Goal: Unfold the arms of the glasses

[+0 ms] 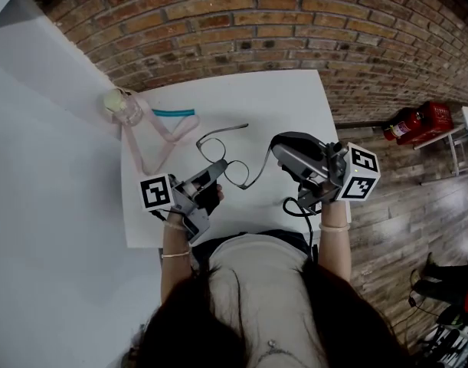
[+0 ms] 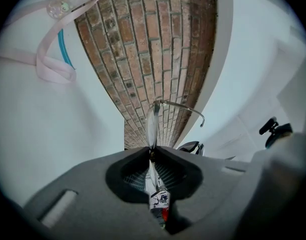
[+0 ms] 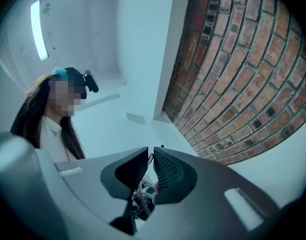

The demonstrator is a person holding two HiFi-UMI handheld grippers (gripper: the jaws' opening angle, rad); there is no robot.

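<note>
The thin wire-framed glasses (image 1: 224,161) hang over the white table (image 1: 287,106), held between both grippers. My left gripper (image 1: 214,175) is shut on the near lens rim. In the left gripper view the glasses (image 2: 152,121) stand edge-on out of the shut left gripper (image 2: 153,156), with one arm (image 2: 184,106) swung out to the right. My right gripper (image 1: 276,153) is shut on the tip of the other arm (image 1: 258,169), which runs down to the near lens. In the right gripper view the right gripper (image 3: 150,159) is closed to a narrow slit, and the arm barely shows.
A small clear bottle (image 1: 122,106) with a pink strap (image 1: 158,140) and a teal strip (image 1: 173,113) lies at the table's far left. A brick wall (image 1: 295,21) rises behind the table. Red equipment (image 1: 417,121) sits on the wooden floor to the right.
</note>
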